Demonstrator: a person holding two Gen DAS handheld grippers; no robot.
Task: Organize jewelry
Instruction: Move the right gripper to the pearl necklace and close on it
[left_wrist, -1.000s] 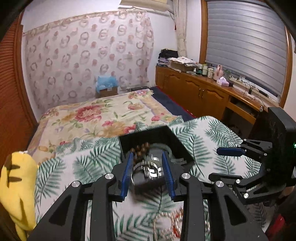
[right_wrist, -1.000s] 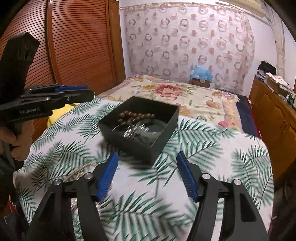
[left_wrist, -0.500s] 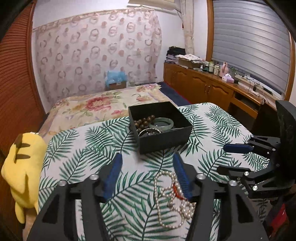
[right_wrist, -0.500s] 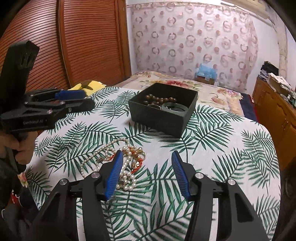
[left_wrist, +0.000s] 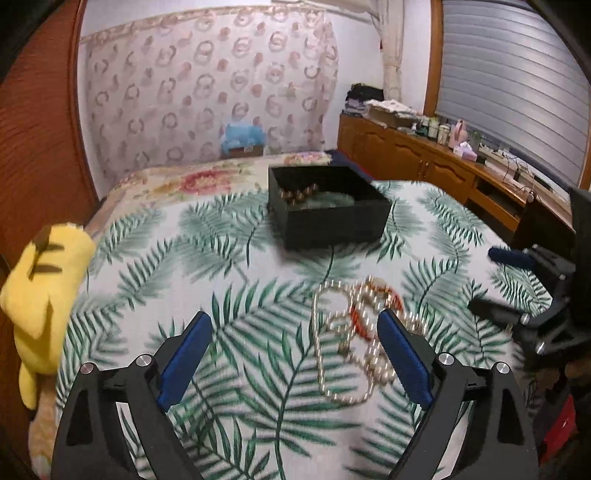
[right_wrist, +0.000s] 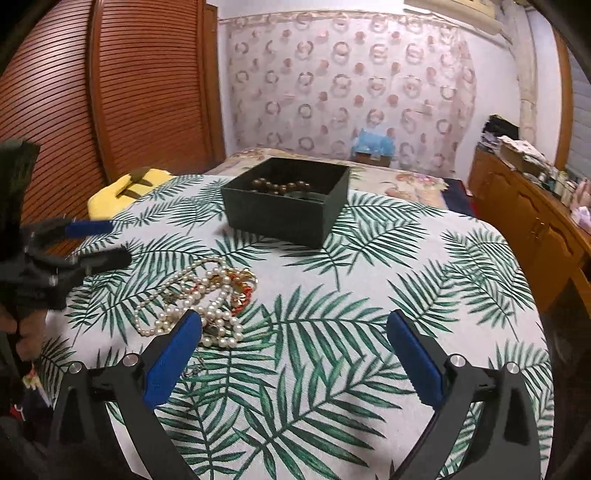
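A heap of pearl necklaces with a red and gold piece (left_wrist: 354, 332) (right_wrist: 207, 299) lies on the palm-leaf cloth. Behind it stands a black box (left_wrist: 327, 212) (right_wrist: 286, 201) holding brown beads and a green bangle. My left gripper (left_wrist: 295, 328) hovers just short of the heap, its jaws opening wide, with only the heap's near edge by the right finger and nothing gripped. My right gripper (right_wrist: 295, 328) is to the right of the heap over bare cloth, jaws opening wide and empty. Each gripper shows at the side of the other's view.
A yellow plush toy (left_wrist: 40, 288) (right_wrist: 129, 184) lies at the table's left edge. A flowered bed (left_wrist: 177, 181) is beyond the table, a wooden sideboard (left_wrist: 443, 166) with clutter to the right, and a slatted wooden door (right_wrist: 110, 92) to the left.
The left gripper drew back from the box, where it had been closed around jewelry, and opened. Both grippers came back toward the pearl heap and stand wider apart.
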